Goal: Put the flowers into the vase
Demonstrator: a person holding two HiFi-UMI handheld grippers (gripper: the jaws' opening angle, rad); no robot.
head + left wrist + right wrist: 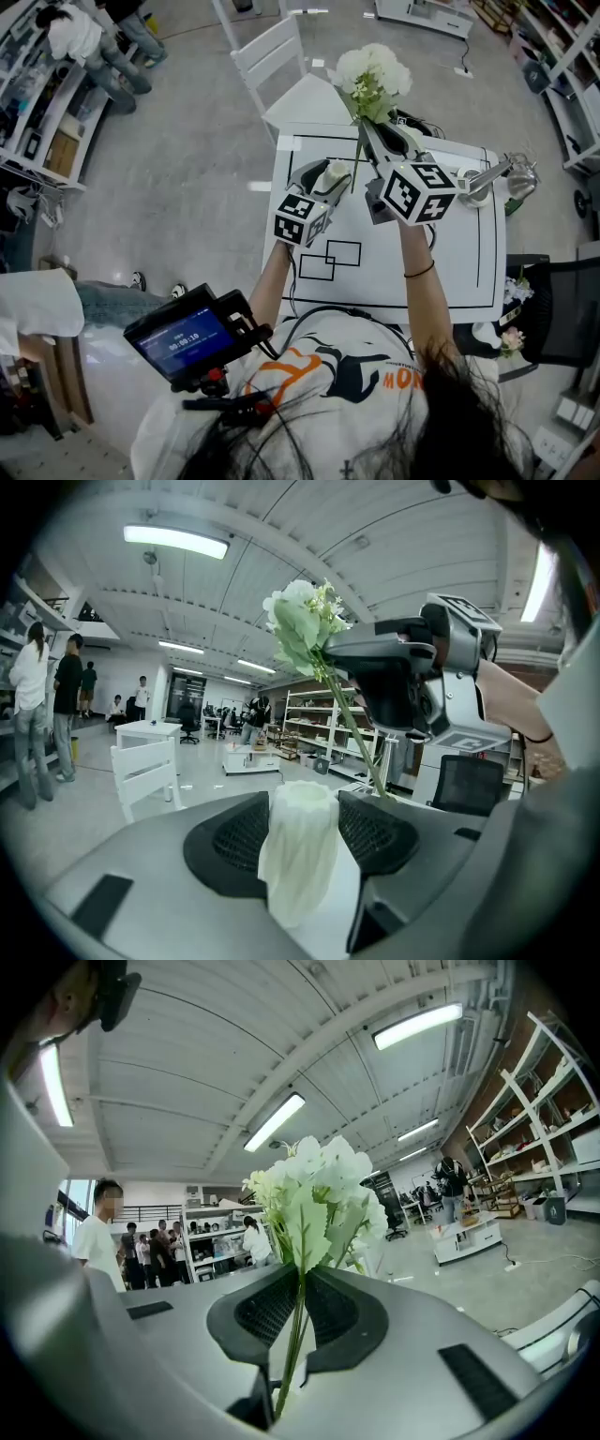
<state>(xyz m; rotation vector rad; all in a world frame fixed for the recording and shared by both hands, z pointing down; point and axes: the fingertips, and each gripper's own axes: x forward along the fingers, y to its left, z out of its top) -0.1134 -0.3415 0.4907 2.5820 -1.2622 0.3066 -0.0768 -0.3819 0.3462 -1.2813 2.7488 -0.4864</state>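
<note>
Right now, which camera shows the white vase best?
The left gripper view: the vase fills its middle, clamped in the left claw. The head view shows just its top; the right gripper view misses it.

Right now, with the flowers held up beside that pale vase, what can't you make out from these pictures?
- Base of the vase: head view, hidden by the left gripper; whether it rests on the table is unclear.
- Inside of the vase: left gripper view sees it only side-on.
- Stem ends of the flowers: right gripper view, they drop from sight inside the right gripper.
- Shiny metal thing at the table's right edge: head view, too small to name.
</note>
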